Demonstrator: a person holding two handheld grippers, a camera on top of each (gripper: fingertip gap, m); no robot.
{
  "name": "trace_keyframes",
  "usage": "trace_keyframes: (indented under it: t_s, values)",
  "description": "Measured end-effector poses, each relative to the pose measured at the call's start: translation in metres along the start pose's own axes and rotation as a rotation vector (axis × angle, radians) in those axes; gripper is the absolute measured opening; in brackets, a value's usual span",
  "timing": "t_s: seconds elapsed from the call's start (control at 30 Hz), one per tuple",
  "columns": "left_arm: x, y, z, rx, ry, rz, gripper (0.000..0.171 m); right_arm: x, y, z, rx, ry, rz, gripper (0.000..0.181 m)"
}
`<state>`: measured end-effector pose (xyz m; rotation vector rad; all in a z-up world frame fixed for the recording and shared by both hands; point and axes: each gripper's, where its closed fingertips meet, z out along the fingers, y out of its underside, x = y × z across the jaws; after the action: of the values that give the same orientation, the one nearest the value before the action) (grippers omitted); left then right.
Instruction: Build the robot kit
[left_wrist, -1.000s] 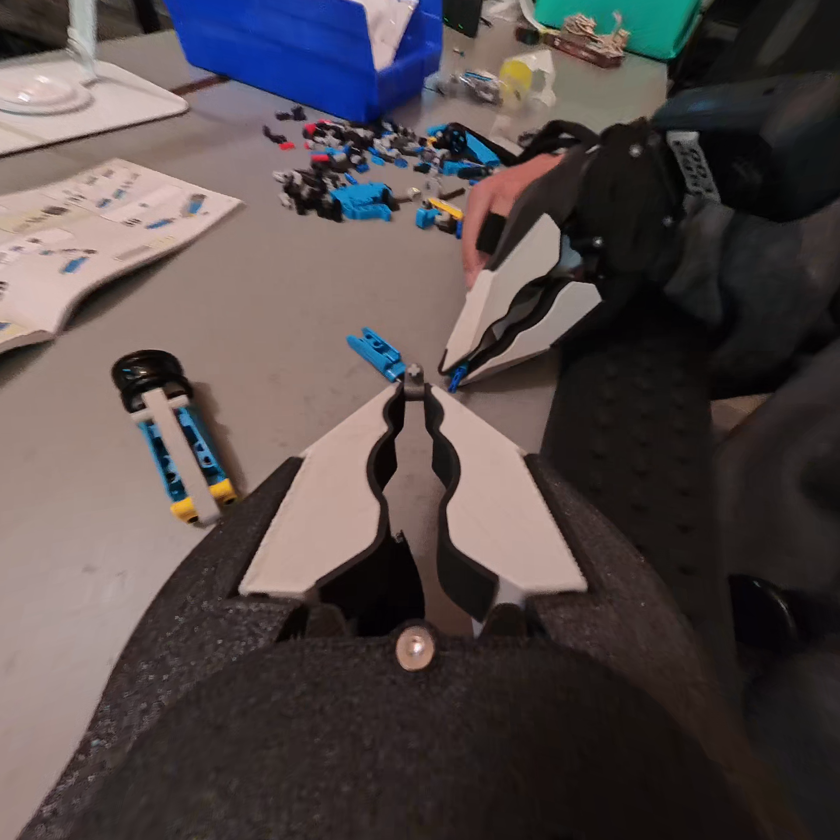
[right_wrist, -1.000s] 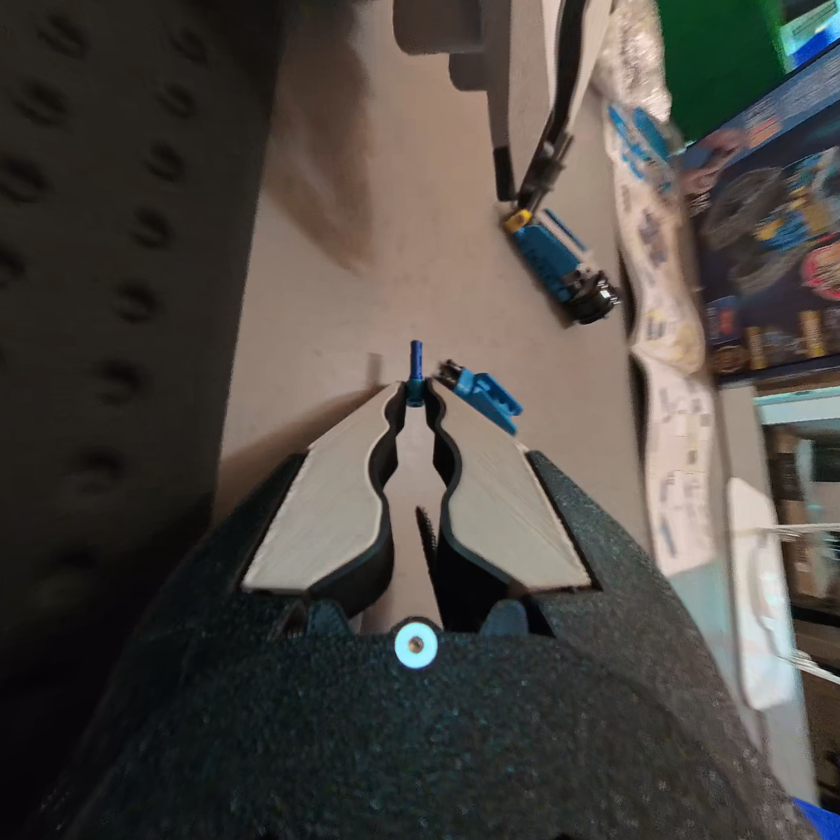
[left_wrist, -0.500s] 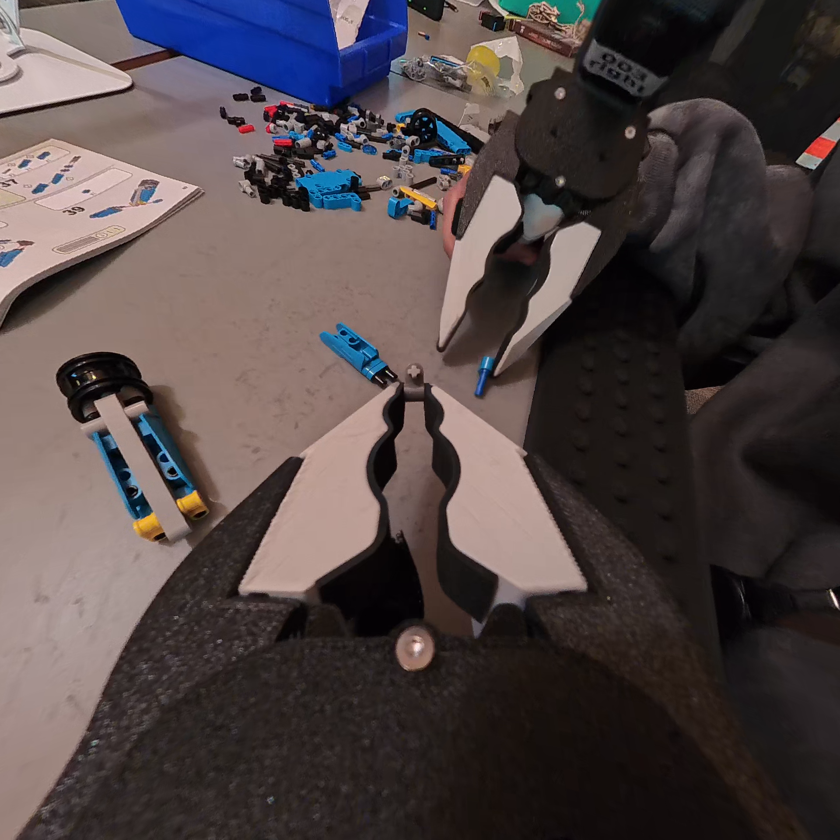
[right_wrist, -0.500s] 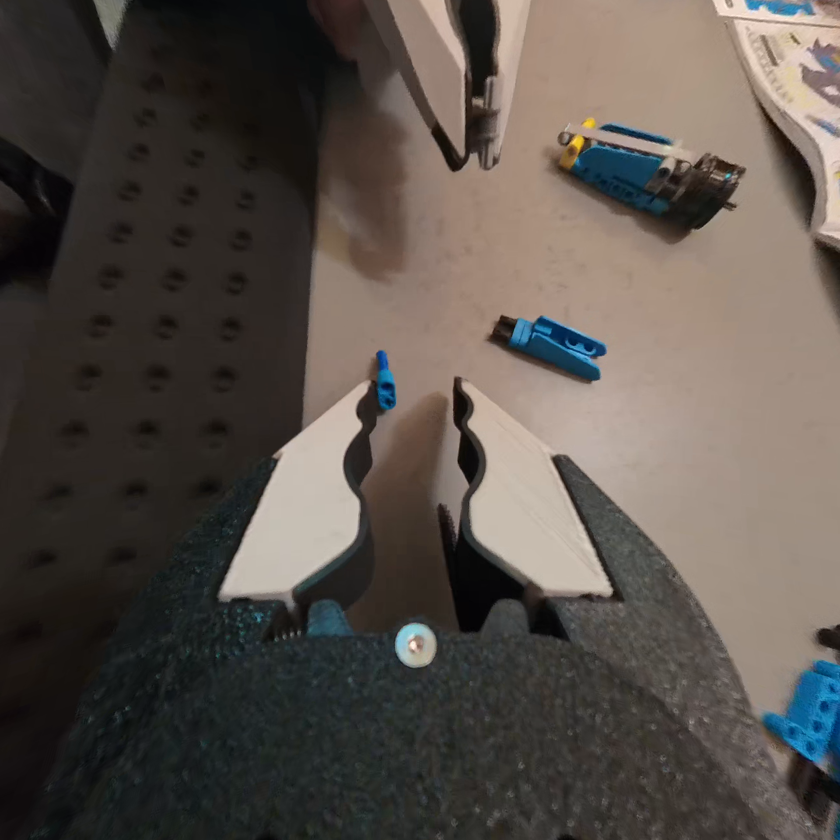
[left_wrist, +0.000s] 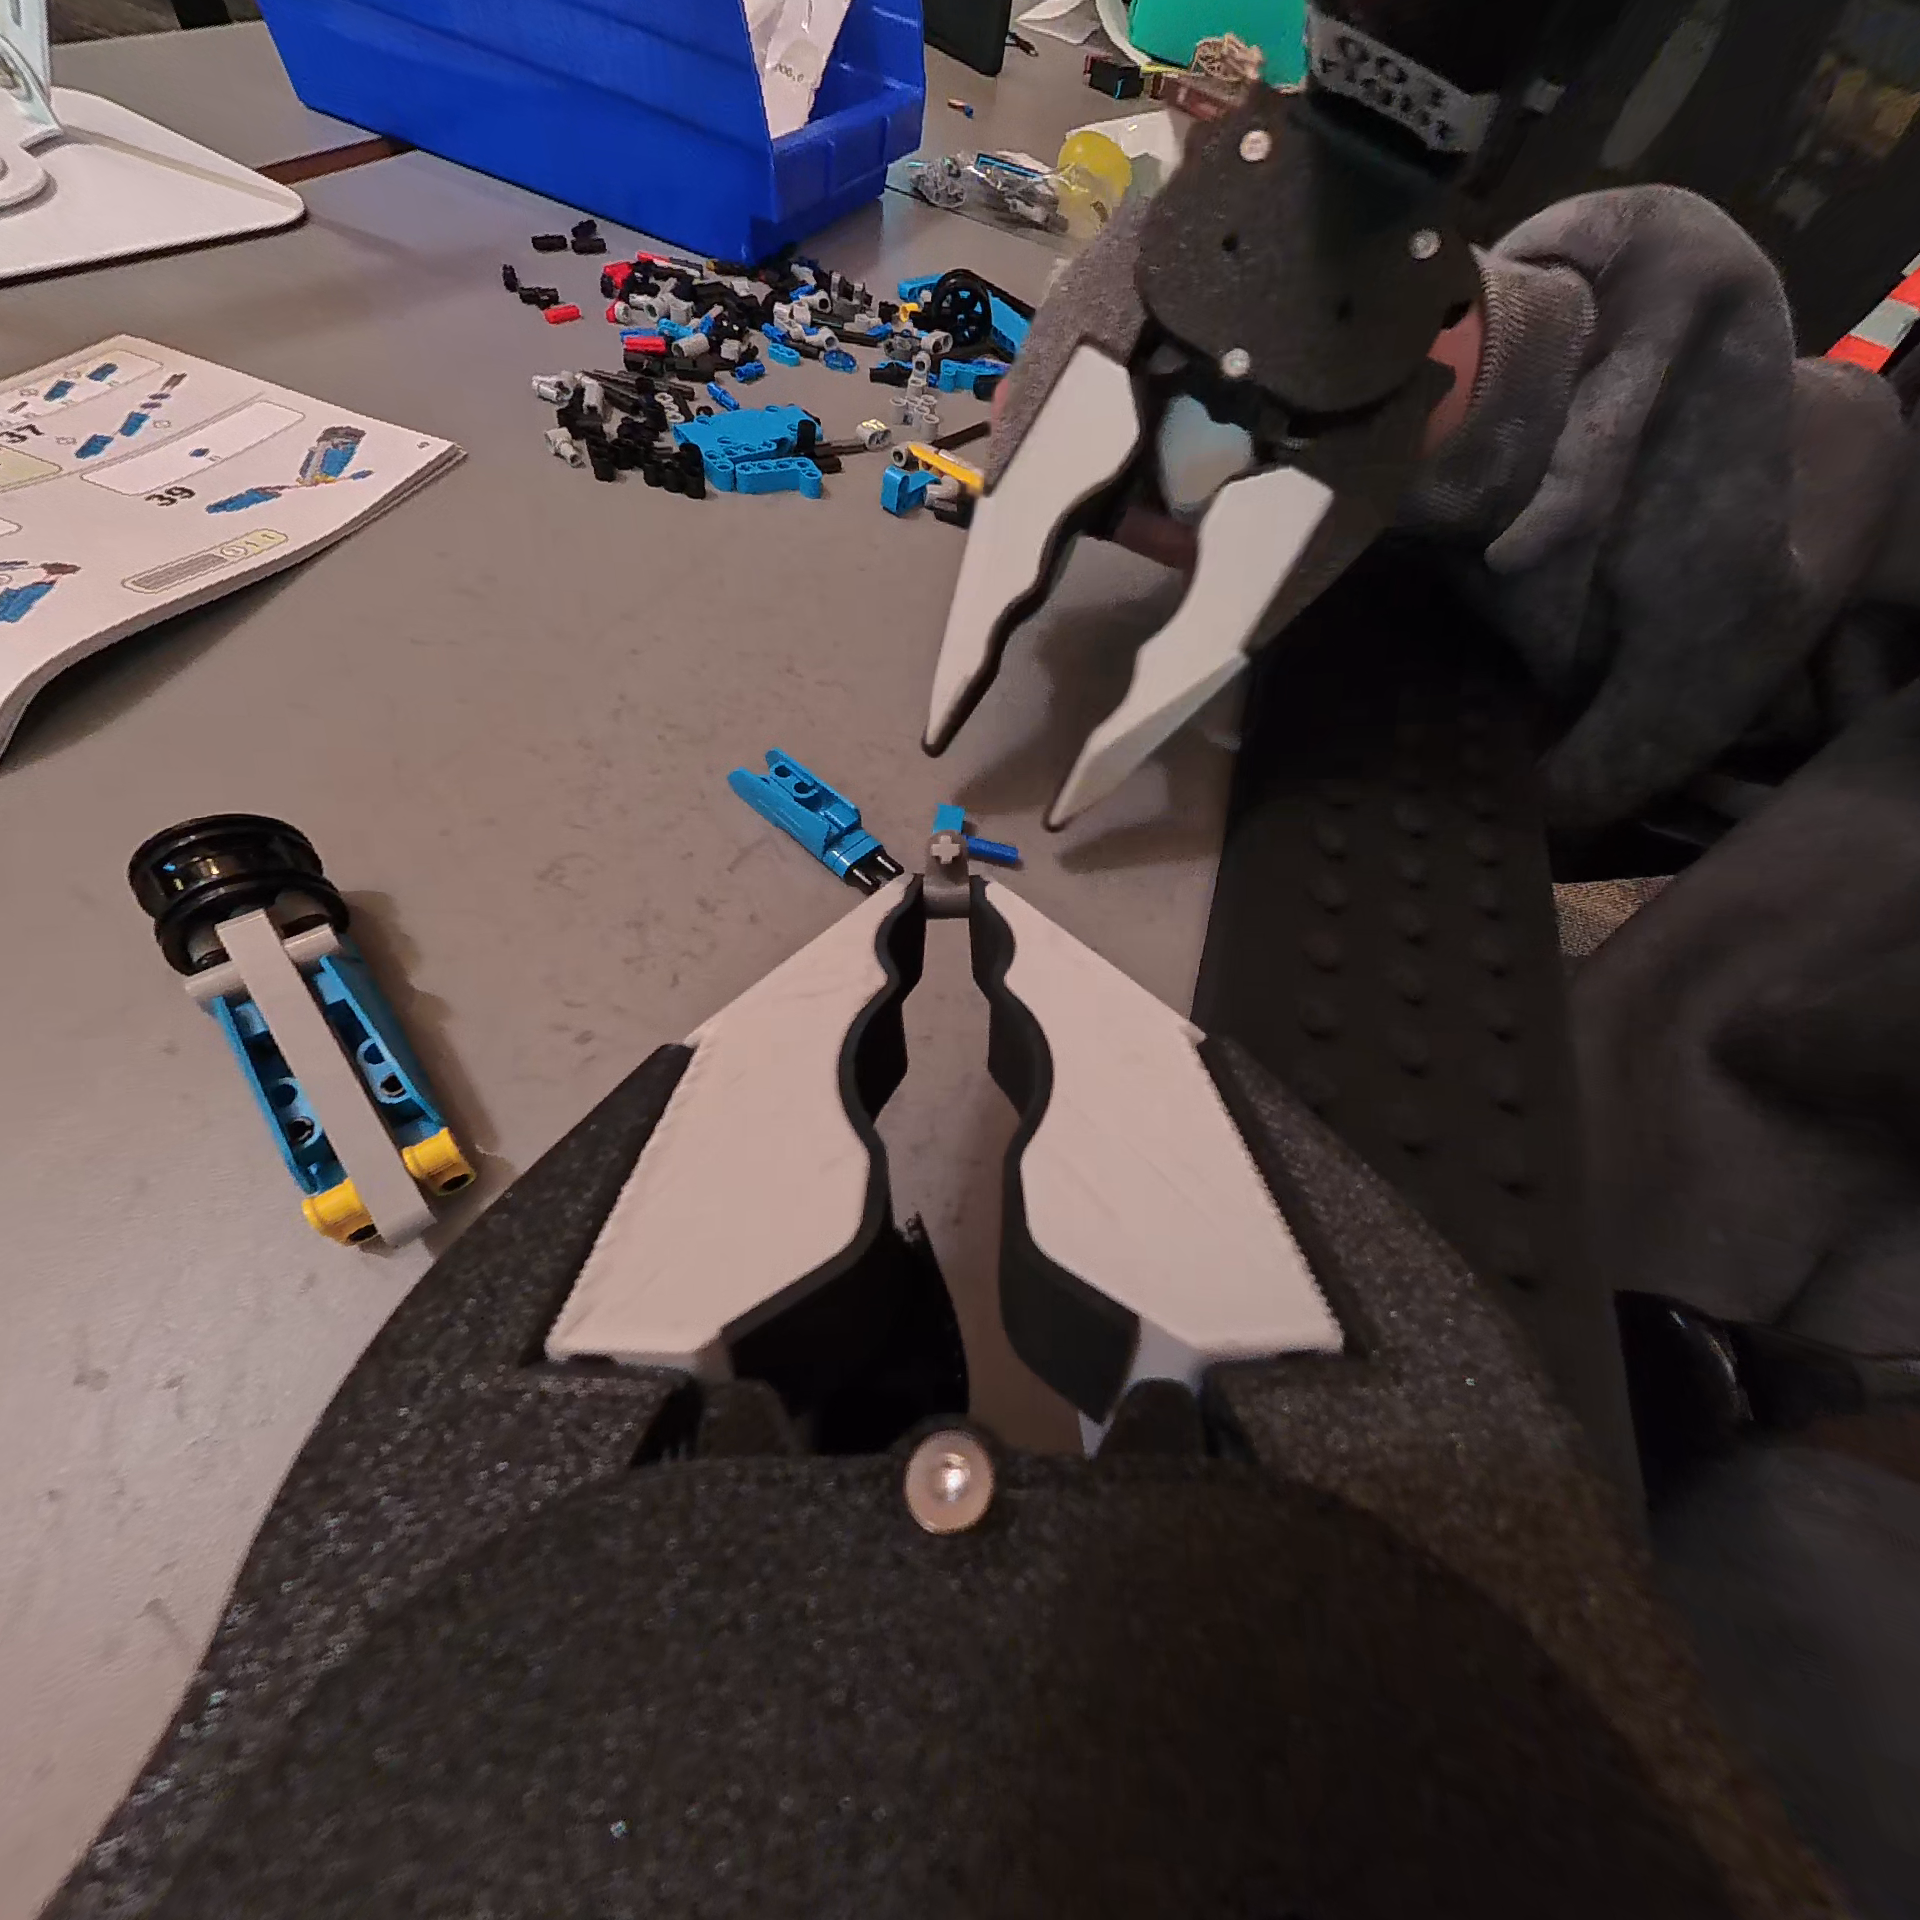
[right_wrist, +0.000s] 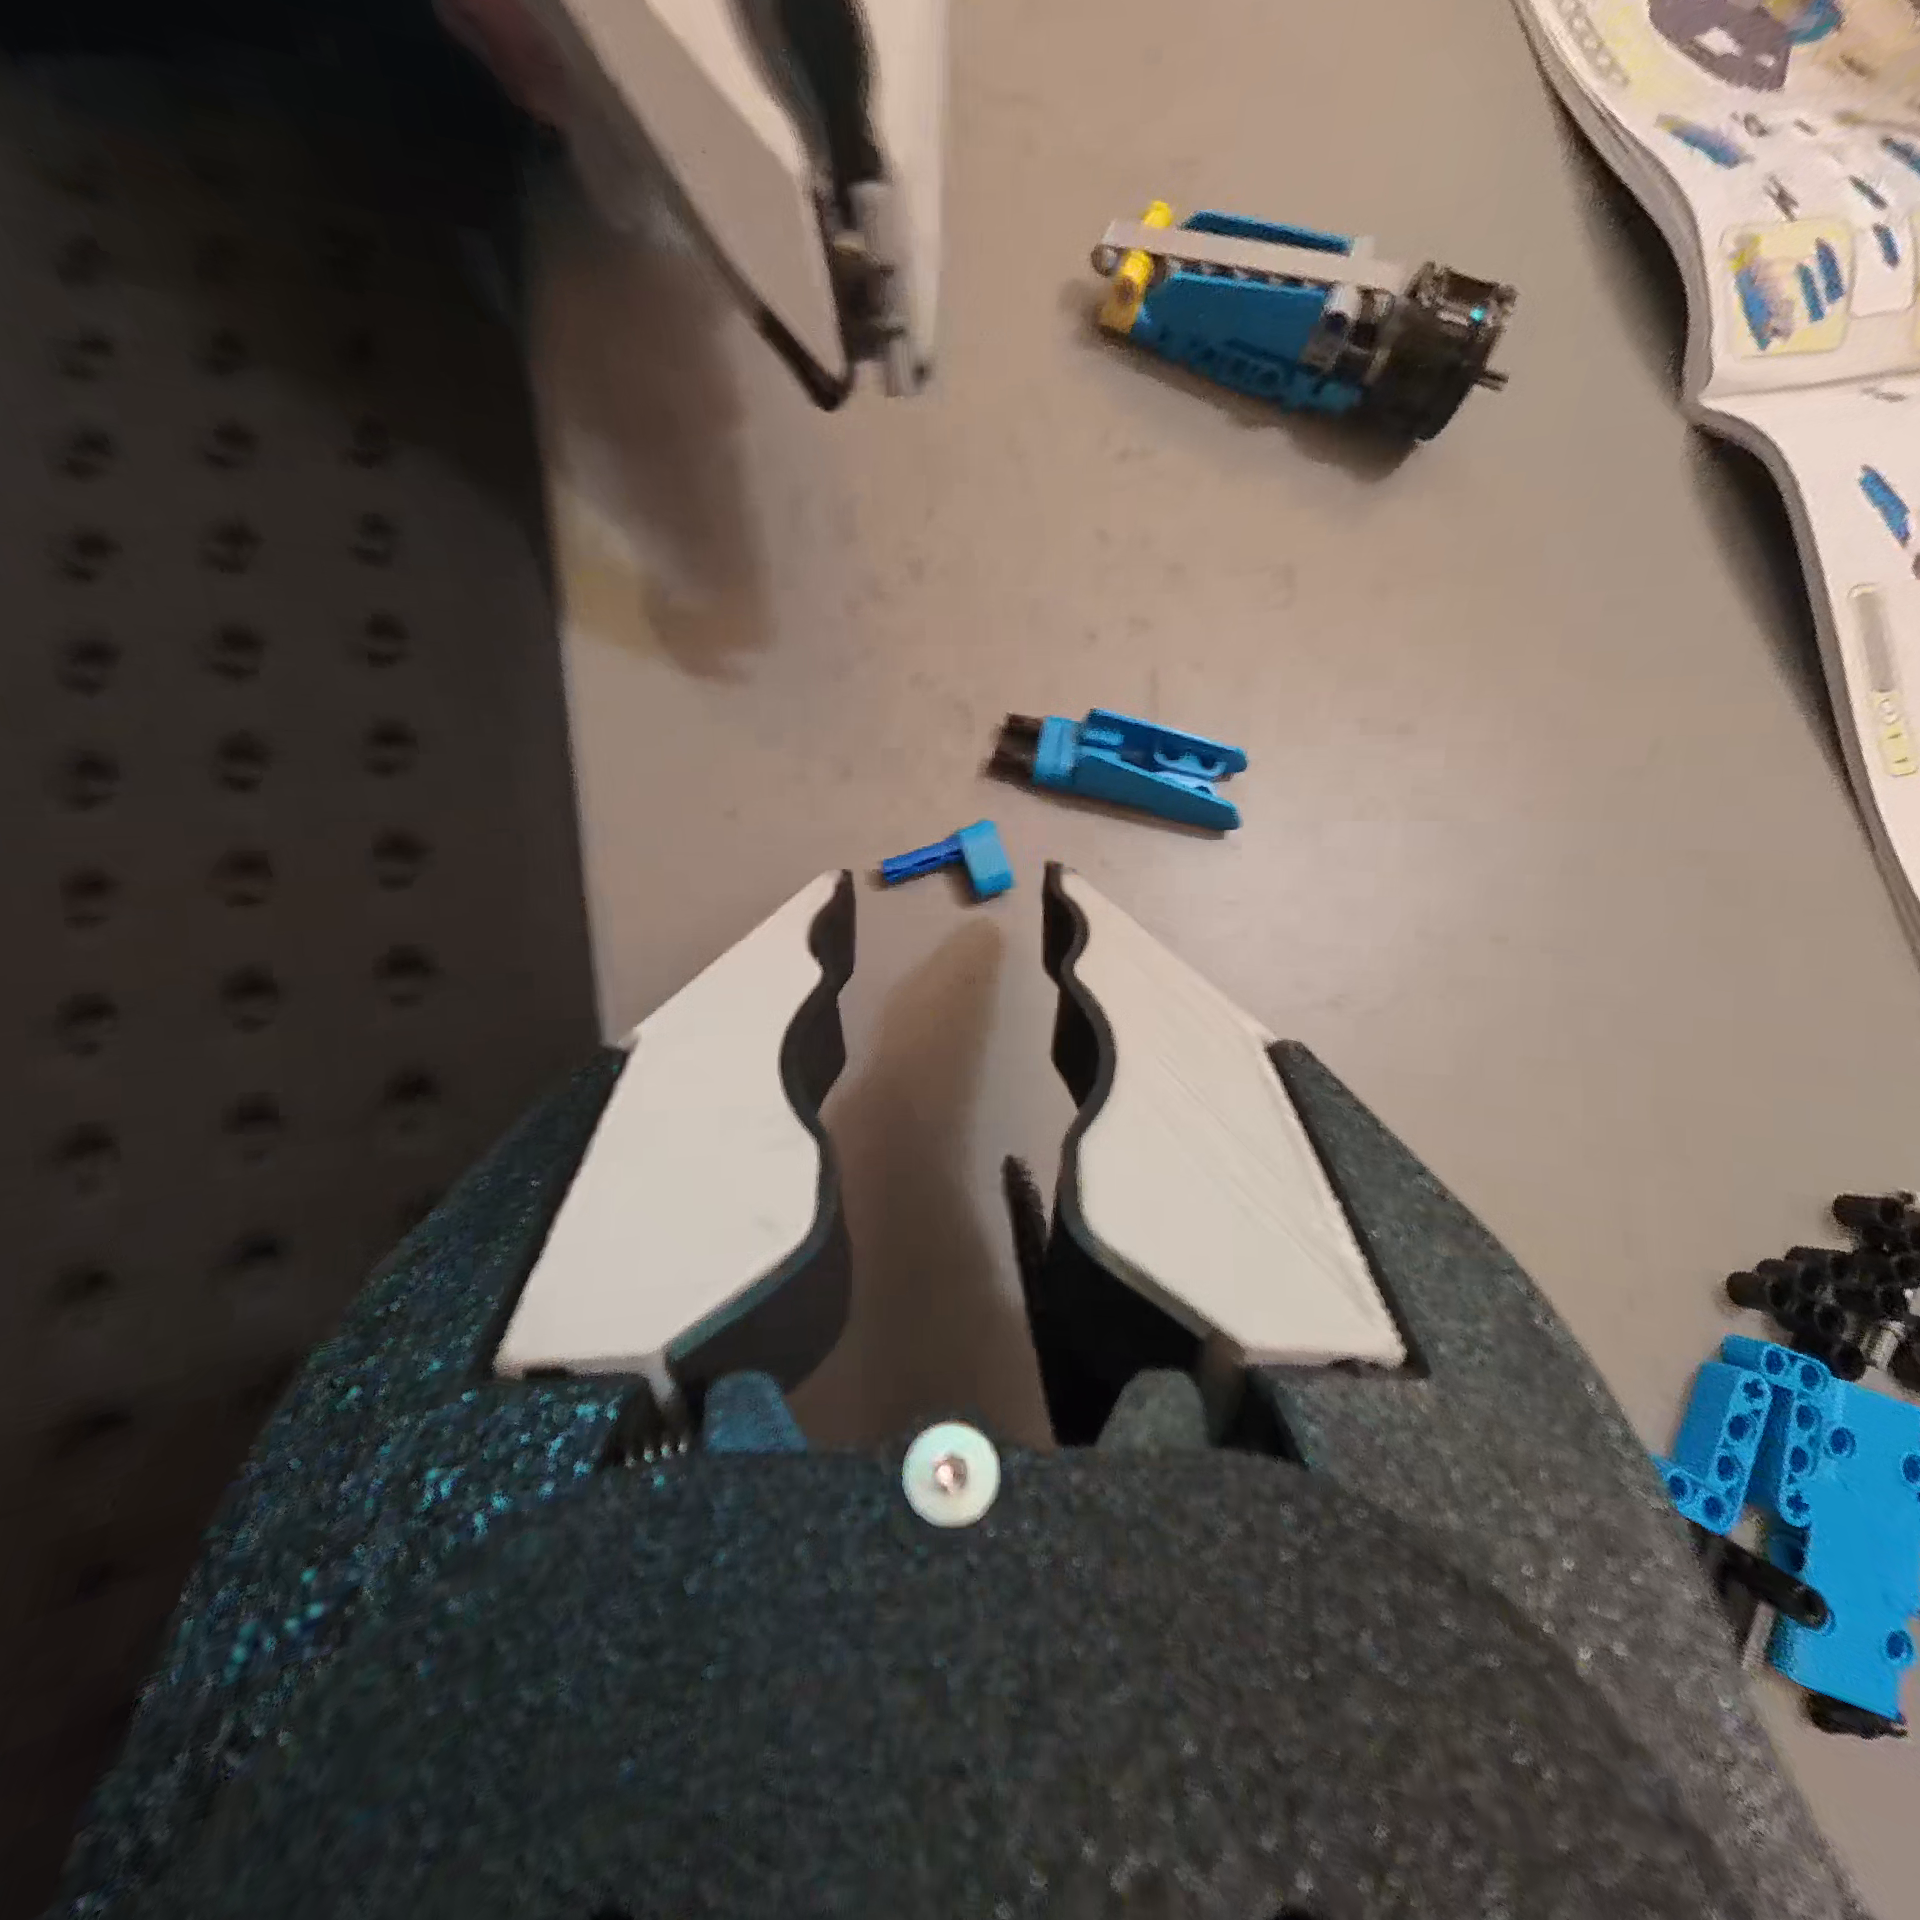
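My left gripper (left_wrist: 943, 885) is shut on a small grey connector (left_wrist: 943, 857) and holds it just above the grey table. My right gripper (right_wrist: 948, 878) is open and empty. A small blue pin (right_wrist: 951, 857) lies on the table just in front of its fingertips; it also shows in the left wrist view (left_wrist: 992, 847) behind the grey connector. The right gripper (left_wrist: 992, 784) hovers open over that pin. A blue piece with black pins (left_wrist: 805, 805) (right_wrist: 1127, 769) lies close by. The left gripper (right_wrist: 873, 358) shows at the top of the right wrist view.
A blue sub-assembly with a black wheel (left_wrist: 301, 1029) (right_wrist: 1299, 312) lies to one side. An open instruction booklet (left_wrist: 156, 488) (right_wrist: 1818, 312), a pile of loose pieces (left_wrist: 748, 384) and a blue bin (left_wrist: 623, 94) lie farther off. A black dimpled strip (left_wrist: 1382, 1039) borders the table. My right fingertips sit around 8 cm from my left ones.
My right gripper opened and let go of the blue pin, which now lies on the table, then drew back and up. My left gripper stayed shut on the grey connector.
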<state>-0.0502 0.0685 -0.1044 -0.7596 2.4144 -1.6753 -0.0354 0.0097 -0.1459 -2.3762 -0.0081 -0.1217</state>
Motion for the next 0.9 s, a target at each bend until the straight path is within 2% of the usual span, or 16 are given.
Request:
trace_keyframes:
  t_s: [0.07, 0.17, 0.33, 0.5, 0.63, 0.77, 0.9]
  values:
    - [-0.001, 0.002, 0.001, -0.012, 0.001, -0.009, 0.007, 0.007, 0.001, 0.006, -0.030, -0.024, 0.026, 0.033]
    - [-0.004, 0.012, 0.005, -0.070, -0.003, -0.041, 0.007, 0.012, -0.007, 0.009, -0.030, -0.088, 0.044, 0.014]
    - [-0.003, 0.031, 0.015, -0.199, 0.003, -0.047, 0.007, 0.012, -0.002, 0.016, -0.148, -0.136, -0.036, 0.009]
    - [0.001, 0.051, 0.022, -0.333, 0.010, -0.011, 0.007, 0.011, -0.005, 0.014, -0.162, -0.131, -0.044, 0.008]
    - [0.001, 0.052, 0.022, -0.337, 0.005, 0.006, 0.007, 0.007, -0.012, 0.006, -0.118, -0.131, -0.010, 0.010]
    - [0.002, 0.052, 0.021, -0.339, 0.002, 0.033, 0.010, 0.007, 0.000, 0.017, -0.163, -0.118, -0.009, 0.017]
    - [0.000, 0.053, 0.020, -0.344, -0.038, 0.088, 0.012, 0.002, -0.002, 0.018, -0.146, -0.159, 0.007, 0.005]
